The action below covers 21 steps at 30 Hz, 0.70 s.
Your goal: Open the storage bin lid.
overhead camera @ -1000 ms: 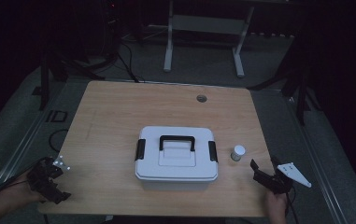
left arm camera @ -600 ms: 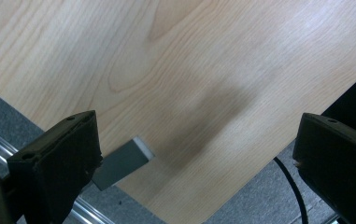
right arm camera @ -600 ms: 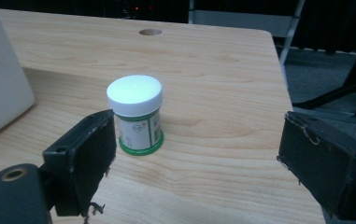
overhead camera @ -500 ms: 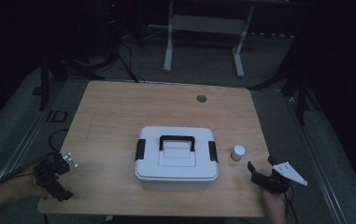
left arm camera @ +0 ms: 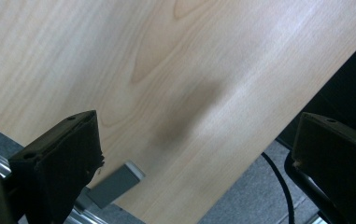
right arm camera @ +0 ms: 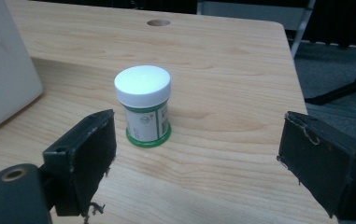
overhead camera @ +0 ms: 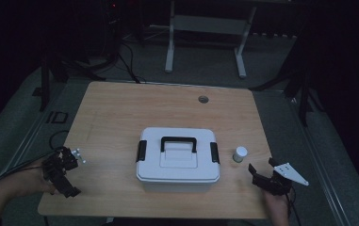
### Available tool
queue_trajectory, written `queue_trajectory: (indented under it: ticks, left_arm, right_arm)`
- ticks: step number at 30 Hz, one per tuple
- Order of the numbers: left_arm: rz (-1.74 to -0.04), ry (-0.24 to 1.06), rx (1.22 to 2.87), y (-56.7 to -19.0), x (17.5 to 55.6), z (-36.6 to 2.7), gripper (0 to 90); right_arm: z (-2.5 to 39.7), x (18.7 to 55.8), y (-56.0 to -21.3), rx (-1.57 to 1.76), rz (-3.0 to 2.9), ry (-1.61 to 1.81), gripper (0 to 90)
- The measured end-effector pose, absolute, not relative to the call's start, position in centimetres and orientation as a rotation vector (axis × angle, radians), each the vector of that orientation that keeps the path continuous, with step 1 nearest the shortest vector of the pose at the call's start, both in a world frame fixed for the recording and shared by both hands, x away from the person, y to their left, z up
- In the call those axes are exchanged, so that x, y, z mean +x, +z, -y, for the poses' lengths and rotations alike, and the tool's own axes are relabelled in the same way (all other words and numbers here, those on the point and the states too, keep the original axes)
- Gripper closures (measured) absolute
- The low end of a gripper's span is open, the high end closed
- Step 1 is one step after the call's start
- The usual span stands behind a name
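Observation:
A white box (overhead camera: 177, 160) with a black handle and black side latches sits shut in the middle of the wooden table (overhead camera: 167, 108). A small jar (overhead camera: 240, 153) with a white lid and green label stands just right of it. My right gripper (overhead camera: 262, 165) is near the table's front right corner, open, and the jar (right arm camera: 143, 105) stands a little ahead of its jaws (right arm camera: 203, 158), left of centre. My left gripper (overhead camera: 68, 172) hovers at the front left edge, open and empty. In its own view the spread jaws (left arm camera: 194, 154) frame bare wood and the table edge.
A round cable hole (overhead camera: 203, 99) lies at the back of the table. The box's side (right arm camera: 3, 74) fills the left of the right gripper view. A cable (left arm camera: 278, 186) runs over the grey floor beyond the table edge. White desk legs (overhead camera: 170, 42) stand behind the table.
My left gripper has moved a little forward and right over the table's front left edge. My right gripper has drifted slightly left. The box and jar have not moved.

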<state>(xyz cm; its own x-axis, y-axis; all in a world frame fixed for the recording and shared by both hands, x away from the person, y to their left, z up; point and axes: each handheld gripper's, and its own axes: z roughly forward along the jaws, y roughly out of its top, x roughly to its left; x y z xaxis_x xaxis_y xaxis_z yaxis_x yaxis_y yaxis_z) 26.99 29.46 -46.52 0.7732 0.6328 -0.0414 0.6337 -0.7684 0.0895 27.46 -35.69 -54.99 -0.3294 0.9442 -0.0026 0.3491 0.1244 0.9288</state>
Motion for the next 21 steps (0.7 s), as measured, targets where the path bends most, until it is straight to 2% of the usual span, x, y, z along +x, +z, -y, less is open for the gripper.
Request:
queue_trajectory:
  ticks: [19,21]
  left_arm:
    - [-0.947,-0.012,2.909,-43.4,29.1,-26.4,4.4]
    - [-0.895,-0.017,2.909,-42.7,29.5,-25.2,4.4]
  right_arm:
    - [35.7,27.5,-55.0,1.25,-1.769,1.208,10.9]
    - [35.7,27.5,-55.0,1.249,-1.772,1.211,11.0]
